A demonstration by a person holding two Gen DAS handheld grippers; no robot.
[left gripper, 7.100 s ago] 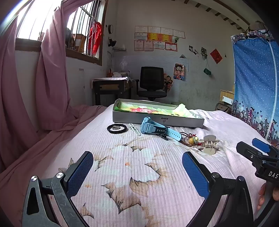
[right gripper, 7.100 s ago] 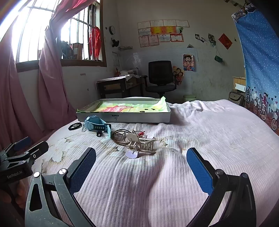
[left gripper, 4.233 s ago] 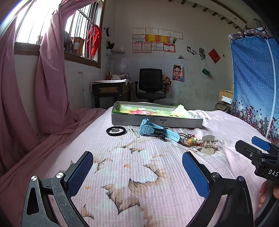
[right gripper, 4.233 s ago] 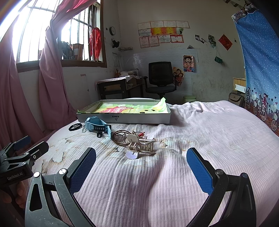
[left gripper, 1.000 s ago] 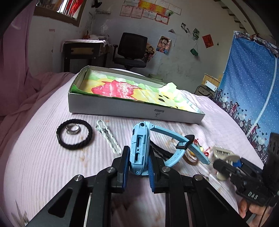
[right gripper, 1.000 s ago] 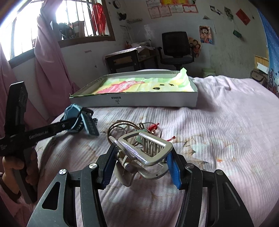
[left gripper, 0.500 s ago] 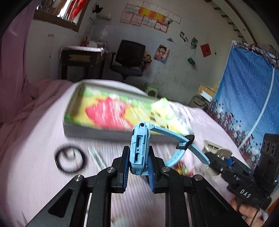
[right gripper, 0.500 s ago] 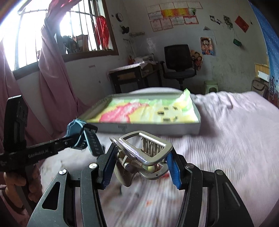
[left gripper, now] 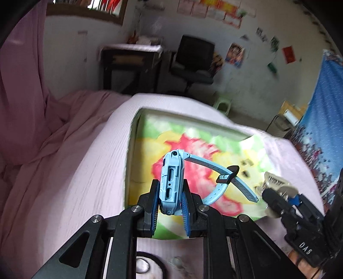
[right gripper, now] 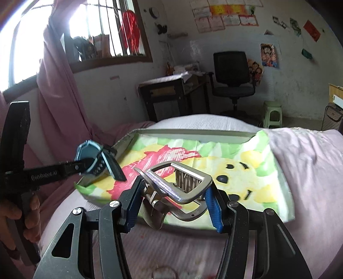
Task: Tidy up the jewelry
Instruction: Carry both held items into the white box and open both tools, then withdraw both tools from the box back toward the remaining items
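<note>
Blue plastic shows first on the left: the left gripper (left gripper: 170,211) has its jaws closed tight on the case of the watch (left gripper: 172,182), strap trailing right, held above the near-left part of the tray (left gripper: 137,120) and its bright paper lining. Lower it well inside the rim before letting go, so the strap does not catch the wall. Further right, the right gripper (right gripper: 172,207) is clamped on the metal hair clip (right gripper: 179,182), also above the tray; set it down apart from the watch.

Barred window (right gripper: 85,32), pink curtain (right gripper: 57,90), black office chair (right gripper: 232,70), dark desk (right gripper: 171,94), postered wall (right gripper: 225,15)
</note>
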